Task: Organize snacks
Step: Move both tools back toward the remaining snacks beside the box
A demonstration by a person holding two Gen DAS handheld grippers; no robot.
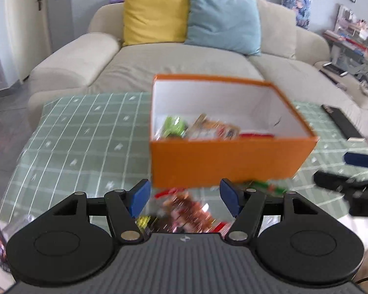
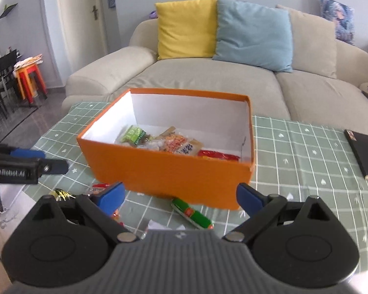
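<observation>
The green-and-red snack stick (image 2: 192, 213) lies on the checked tablecloth (image 2: 306, 152) just before the orange box (image 2: 169, 171), long axis slanting across the wide-open, empty right gripper (image 2: 181, 197), nearer than the wide-open left gripper (image 1: 185, 197).

One orange box (image 2: 169, 174) stands on the green checked cloth (image 2: 304, 147). Inside it lie at least four snack packets: one green (image 2: 134, 134), one orange-and-white (image 2: 175, 143), one with blue print (image 2: 189, 150) and one red (image 2: 218, 157). On the near side of the box lies one green sausage stick (image 2: 192, 214); the other loose wrappers near left are too blurred to count. One black book (image 2: 361, 153) lies far right. The sofa (image 2: 208, 83) carries four cushions.
</observation>
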